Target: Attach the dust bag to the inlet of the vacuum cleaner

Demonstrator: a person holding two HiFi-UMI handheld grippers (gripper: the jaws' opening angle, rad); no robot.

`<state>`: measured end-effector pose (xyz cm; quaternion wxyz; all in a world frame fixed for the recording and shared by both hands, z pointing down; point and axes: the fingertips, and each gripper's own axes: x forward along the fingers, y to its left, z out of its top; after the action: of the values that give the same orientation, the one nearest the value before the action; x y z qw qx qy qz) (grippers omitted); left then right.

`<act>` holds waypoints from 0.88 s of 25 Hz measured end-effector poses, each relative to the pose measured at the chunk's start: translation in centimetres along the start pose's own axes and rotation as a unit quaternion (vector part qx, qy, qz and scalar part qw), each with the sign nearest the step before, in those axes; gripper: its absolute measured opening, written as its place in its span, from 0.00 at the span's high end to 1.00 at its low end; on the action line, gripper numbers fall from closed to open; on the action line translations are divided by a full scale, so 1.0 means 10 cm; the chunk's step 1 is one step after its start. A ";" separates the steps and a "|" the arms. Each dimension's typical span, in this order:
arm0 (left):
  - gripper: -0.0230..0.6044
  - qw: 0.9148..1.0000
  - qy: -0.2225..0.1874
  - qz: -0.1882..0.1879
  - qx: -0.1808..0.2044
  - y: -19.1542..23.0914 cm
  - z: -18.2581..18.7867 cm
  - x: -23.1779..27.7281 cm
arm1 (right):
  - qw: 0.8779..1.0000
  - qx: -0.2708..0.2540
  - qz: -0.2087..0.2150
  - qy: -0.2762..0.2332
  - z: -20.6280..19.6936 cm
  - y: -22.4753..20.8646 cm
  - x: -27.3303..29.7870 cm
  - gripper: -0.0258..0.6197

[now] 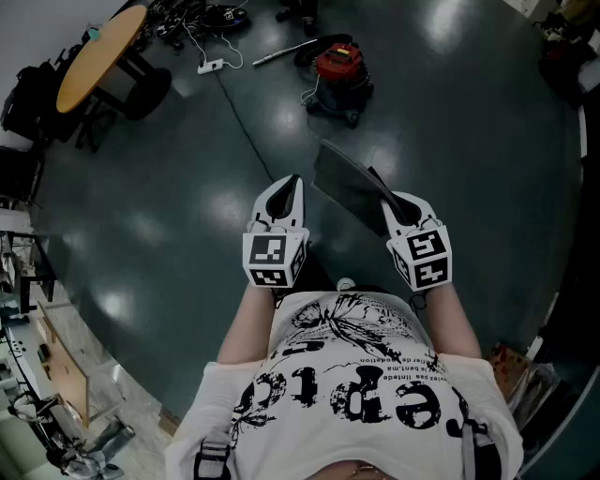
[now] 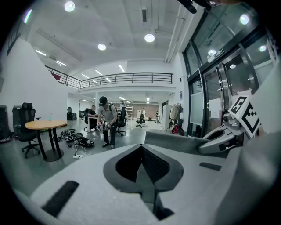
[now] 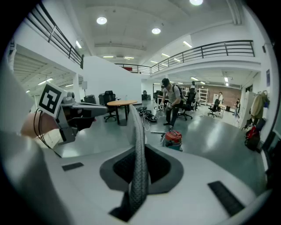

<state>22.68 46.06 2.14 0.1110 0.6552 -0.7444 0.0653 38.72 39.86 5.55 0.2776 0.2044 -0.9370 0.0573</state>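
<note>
The dust bag (image 1: 345,180), a flat dark grey sheet, is held in the air in front of you, above the floor (image 1: 187,187). In the head view it slants up and to the left from your right gripper (image 1: 382,187). That gripper pinches the bag's near right edge. In the right gripper view the bag (image 3: 139,167) stands edge-on between the jaws, which are closed against it on both sides.

Your left gripper (image 1: 292,180) is level with the right one, just beside the bag's left edge. Its jaws are pressed together with nothing between them. In the left gripper view (image 2: 142,147) the bag (image 2: 173,141) appears as a grey slab beyond the tips and to the right.

The vacuum cleaner (image 1: 339,67), a red and black canister, stands on the floor well ahead of you, far from the bag. In the right gripper view the vacuum cleaner (image 3: 172,138) sits just right of the bag's edge. A long metal tube (image 1: 281,51) lies on the floor beside it.

The floor is dark, glossy and grey-green. To the far left stands a round wooden table (image 1: 98,42), with a white power strip (image 1: 211,66) and tangled cables (image 1: 202,17) near it. Beyond the table, in the left gripper view, another person (image 2: 107,121) stands in the open office.
</note>
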 end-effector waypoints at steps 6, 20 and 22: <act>0.96 1.000 0.011 -0.008 -0.009 0.85 0.03 0.42 | 1.000 0.018 -0.019 0.006 0.45 -0.04 0.77 0.92; 0.96 0.996 0.019 -0.090 -0.014 2.65 0.45 1.74 | 0.996 0.040 -0.074 0.030 1.54 -0.13 2.56 0.92; 0.96 0.995 0.027 -0.090 -0.020 2.76 0.36 1.93 | 0.996 0.041 -0.072 0.035 1.52 -0.20 2.74 0.92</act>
<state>-7.16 30.35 4.83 0.1496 0.7153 -0.6802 0.0575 11.14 25.03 7.68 0.3048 0.2804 -0.9064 0.0828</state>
